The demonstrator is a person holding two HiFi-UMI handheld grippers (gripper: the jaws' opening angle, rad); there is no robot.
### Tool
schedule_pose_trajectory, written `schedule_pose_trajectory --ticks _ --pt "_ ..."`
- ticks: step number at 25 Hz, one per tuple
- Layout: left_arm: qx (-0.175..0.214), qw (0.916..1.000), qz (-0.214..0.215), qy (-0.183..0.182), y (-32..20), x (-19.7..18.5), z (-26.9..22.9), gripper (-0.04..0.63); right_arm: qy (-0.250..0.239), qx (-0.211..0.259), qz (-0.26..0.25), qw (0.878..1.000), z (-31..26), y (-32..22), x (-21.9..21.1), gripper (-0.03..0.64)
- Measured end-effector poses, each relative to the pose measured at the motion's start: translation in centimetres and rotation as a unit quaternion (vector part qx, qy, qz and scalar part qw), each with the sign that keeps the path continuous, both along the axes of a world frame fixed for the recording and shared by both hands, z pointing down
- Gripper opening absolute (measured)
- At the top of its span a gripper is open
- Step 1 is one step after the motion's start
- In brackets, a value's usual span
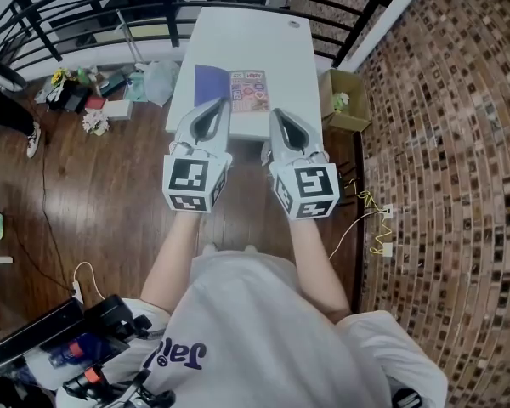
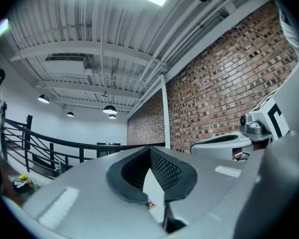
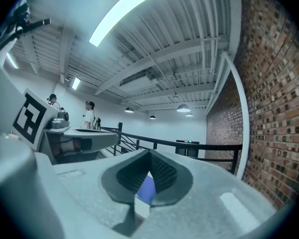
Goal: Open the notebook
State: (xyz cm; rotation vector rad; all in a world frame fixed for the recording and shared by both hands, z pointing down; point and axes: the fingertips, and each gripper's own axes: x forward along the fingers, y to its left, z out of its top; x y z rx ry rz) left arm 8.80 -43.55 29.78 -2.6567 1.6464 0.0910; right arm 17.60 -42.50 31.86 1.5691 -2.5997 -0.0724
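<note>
On the white table [image 1: 280, 58] lies the notebook [image 1: 211, 85], a blue-purple cover flat on the table with a colourful printed panel [image 1: 249, 91] along its right side. My left gripper [image 1: 214, 109] and right gripper [image 1: 279, 116] are held level side by side at the table's near edge, short of the notebook. Both are shut with nothing between the jaws. In the left gripper view the left gripper [image 2: 150, 149] has its tips together; a sliver of the printed panel [image 2: 150, 204] shows below. The right gripper view shows the right gripper [image 3: 149, 154] and blue cover [image 3: 147, 190].
A black railing [image 1: 85, 7] curves behind the table. An open cardboard box [image 1: 344, 100] stands right of it by the brick wall [image 1: 459, 143]. Bags and clutter [image 1: 93, 100] lie on the wooden floor at left, a yellow cable [image 1: 374, 219] at right. Two people [image 3: 89, 114] stand far off.
</note>
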Motion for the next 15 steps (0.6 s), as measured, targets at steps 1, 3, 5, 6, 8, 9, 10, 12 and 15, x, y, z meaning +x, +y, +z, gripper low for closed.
schedule_pose_trajectory --ticks 1,3,5,6,8,9,10,12,15 --pt "0.000 1.0000 0.000 0.000 0.0 0.0 0.0 0.017 0.000 0.000 0.000 1.000 0.0 0.0 0.0 -0.008" --pt "-0.002 1.0000 0.000 0.000 -0.1 -0.1 0.2 0.017 0.000 0.000 0.001 1.000 0.0 -0.1 0.0 -0.008" --pt "-0.004 1.0000 0.000 0.000 0.0 -0.1 0.3 0.017 -0.001 -0.002 0.002 1.000 0.2 0.0 0.1 -0.008" --pt "-0.005 1.0000 -0.001 0.000 0.0 -0.1 0.4 0.017 0.000 -0.003 0.001 1.000 0.2 0.0 0.0 -0.008" --pt "-0.006 1.0000 -0.002 0.000 0.0 -0.1 0.5 0.017 0.001 -0.005 0.001 1.000 0.4 0.0 0.0 -0.008" --pt "-0.006 1.0000 -0.002 0.001 -0.1 -0.1 0.5 0.017 0.002 -0.005 0.001 1.000 0.5 0.0 0.0 -0.008" --pt "-0.007 1.0000 -0.001 0.001 -0.1 -0.1 0.6 0.017 0.002 -0.005 0.001 1.000 0.5 0.0 0.0 -0.008" --pt "-0.010 0.9999 0.000 0.001 -0.1 0.0 0.8 0.017 0.002 -0.006 0.001 1.000 0.6 0.0 0.1 -0.008" --pt "-0.020 0.9998 0.002 -0.001 0.0 0.2 1.2 0.017 0.001 -0.006 0.002 1.000 0.7 0.0 0.3 -0.008"
